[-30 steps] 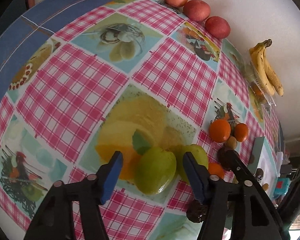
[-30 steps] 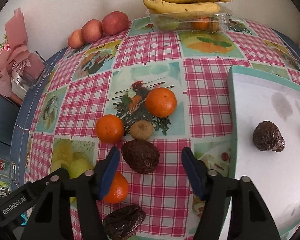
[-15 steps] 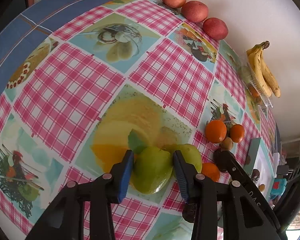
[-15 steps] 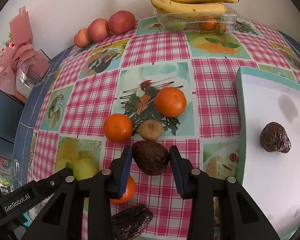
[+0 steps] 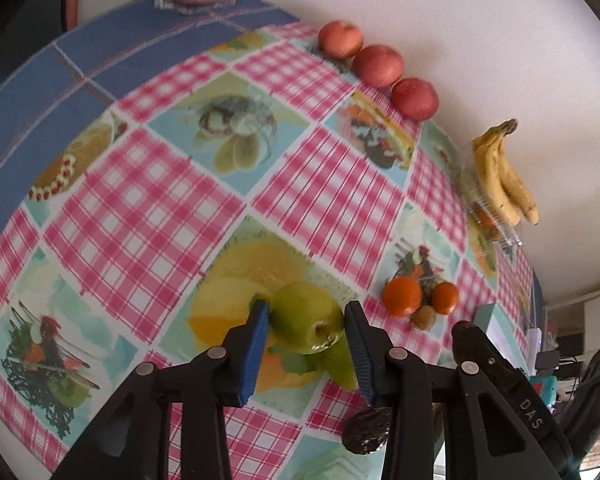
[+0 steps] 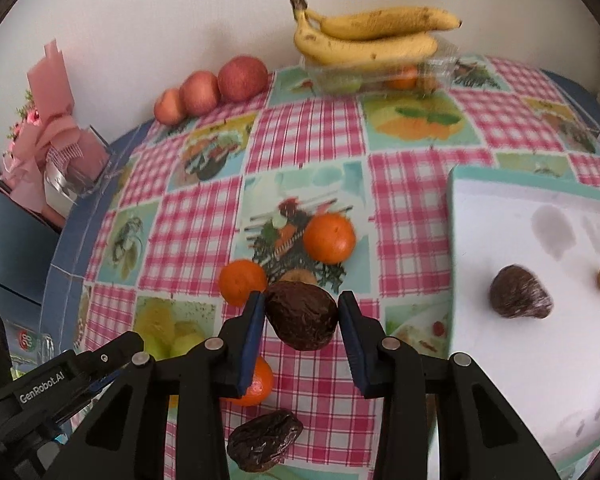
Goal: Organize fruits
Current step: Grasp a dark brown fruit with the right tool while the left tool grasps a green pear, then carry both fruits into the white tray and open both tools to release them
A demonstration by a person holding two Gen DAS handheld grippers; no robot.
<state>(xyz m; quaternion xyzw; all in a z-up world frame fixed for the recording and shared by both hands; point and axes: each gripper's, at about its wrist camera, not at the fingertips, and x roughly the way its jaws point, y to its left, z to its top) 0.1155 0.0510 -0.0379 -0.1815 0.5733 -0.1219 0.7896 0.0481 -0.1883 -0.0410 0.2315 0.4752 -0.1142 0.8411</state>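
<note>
Clamping green pear (image 5: 306, 317) between left gripper (image 5: 306, 338) fingers.

A pink-checked tablecloth (image 6: 312, 136) carries a green apple (image 5: 306, 318), red apples (image 5: 378, 65), yellow bananas (image 6: 372, 36) and orange mandarins (image 6: 329, 238).

Green apple (image 5: 306, 318): glossy, stem end facing camera, raised off desk.
Dark wrinkled fruit (image 6: 302, 316): oval, lifted above cloth.

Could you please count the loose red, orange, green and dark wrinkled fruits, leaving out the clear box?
Red apples: 3
Oranges: 3
Green apples: 2
Dark wrinkled fruits: 3
Total: 11
</note>
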